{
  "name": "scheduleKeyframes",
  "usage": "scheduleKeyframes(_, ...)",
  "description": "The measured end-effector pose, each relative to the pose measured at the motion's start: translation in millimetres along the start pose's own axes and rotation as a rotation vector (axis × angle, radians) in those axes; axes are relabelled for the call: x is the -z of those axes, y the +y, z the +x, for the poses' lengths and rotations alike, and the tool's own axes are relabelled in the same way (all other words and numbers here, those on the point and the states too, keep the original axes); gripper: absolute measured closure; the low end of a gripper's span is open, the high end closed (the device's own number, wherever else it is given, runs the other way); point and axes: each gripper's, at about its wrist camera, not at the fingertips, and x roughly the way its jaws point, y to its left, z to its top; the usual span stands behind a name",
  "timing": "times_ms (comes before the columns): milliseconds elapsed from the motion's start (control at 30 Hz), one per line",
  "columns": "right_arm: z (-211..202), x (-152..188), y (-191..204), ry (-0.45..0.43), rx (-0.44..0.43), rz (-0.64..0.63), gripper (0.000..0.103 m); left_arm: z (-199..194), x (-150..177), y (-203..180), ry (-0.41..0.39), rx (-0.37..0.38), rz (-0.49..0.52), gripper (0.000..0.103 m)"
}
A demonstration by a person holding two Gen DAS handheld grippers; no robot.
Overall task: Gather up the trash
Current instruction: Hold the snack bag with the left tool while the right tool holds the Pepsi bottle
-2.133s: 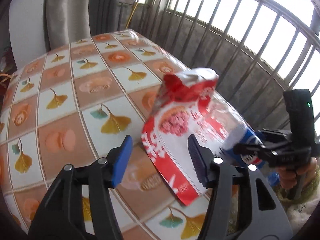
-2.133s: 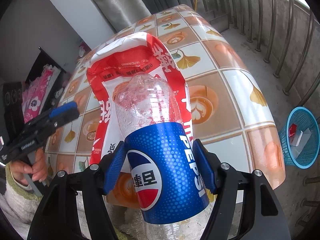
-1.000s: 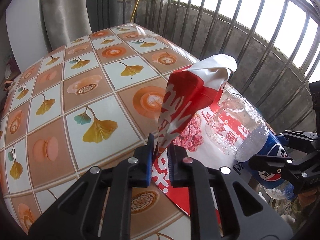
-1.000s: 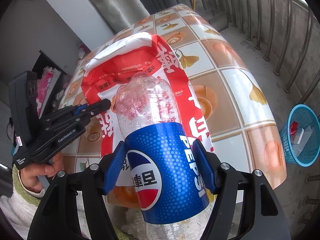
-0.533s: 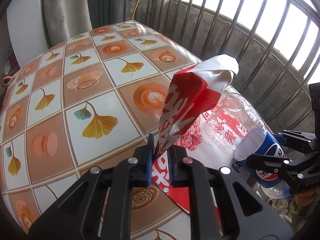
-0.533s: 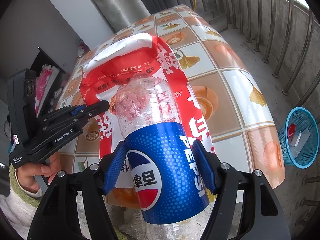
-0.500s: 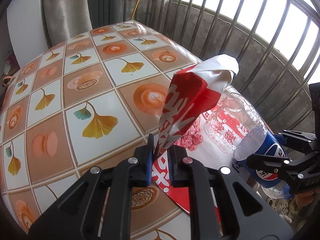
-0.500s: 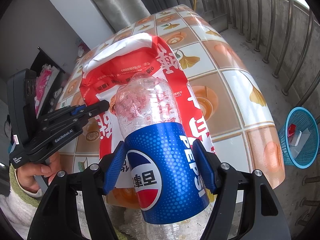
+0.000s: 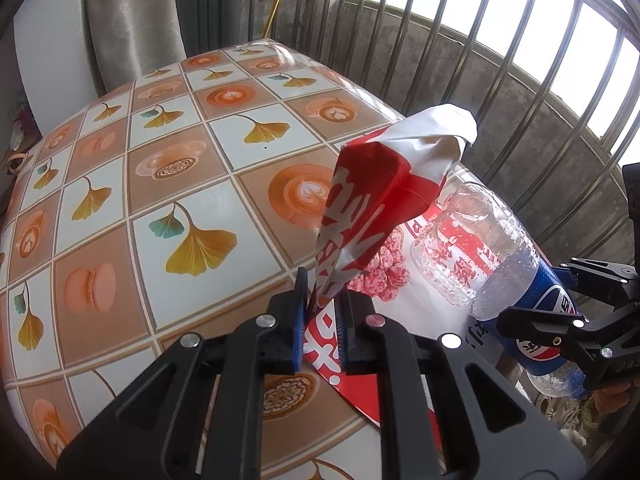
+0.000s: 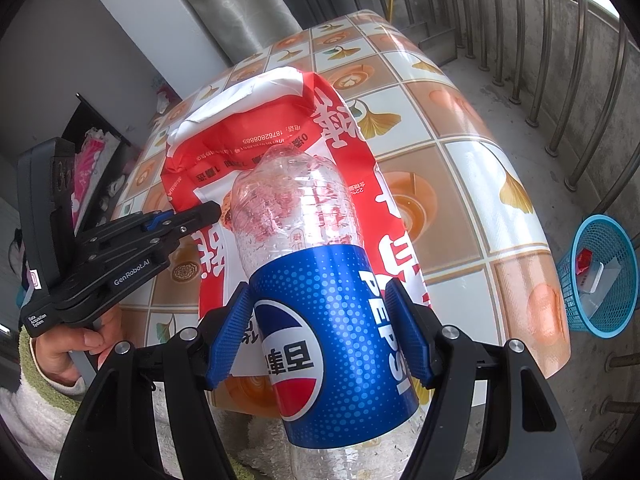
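A red and white plastic bag (image 9: 368, 208) lies on the tiled table at its near edge, its mouth lifted open. My left gripper (image 9: 320, 312) is shut on the bag's edge and holds that side up; it shows in the right wrist view (image 10: 188, 220) at the bag's left side. My right gripper (image 10: 320, 320) is shut on an empty Pepsi bottle (image 10: 320, 292) with a blue label. The bottle's far end points into the bag's (image 10: 256, 136) opening. In the left wrist view the bottle (image 9: 480, 264) lies over the bag's lower panel.
The table (image 9: 140, 184) has a glossy cloth with leaf and coffee tiles. A metal railing (image 9: 480, 60) runs close behind and to the right. A blue mesh waste basket (image 10: 600, 280) with some trash stands on the floor to the right of the table.
My left gripper closed on the bag's edge about a second ago and lifted it slightly. The bottle has stayed at the bag's mouth in my right gripper.
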Motion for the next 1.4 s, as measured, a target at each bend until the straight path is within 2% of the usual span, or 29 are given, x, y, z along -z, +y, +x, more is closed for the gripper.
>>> scheduleKeyframes(500,0,0,1,-0.002,0.000,0.000,0.036,6,2,1,0.020,-0.012,-0.015,0.092)
scheduleKeyframes(933,0,1,1,-0.003,-0.001,0.000,0.036,12,1,0,0.023,-0.020,-0.036,0.087)
scheduleKeyframes(1400,-1,2,1,-0.005,-0.002,0.001,0.036,12,1,-3,0.014,-0.024,-0.018,0.087)
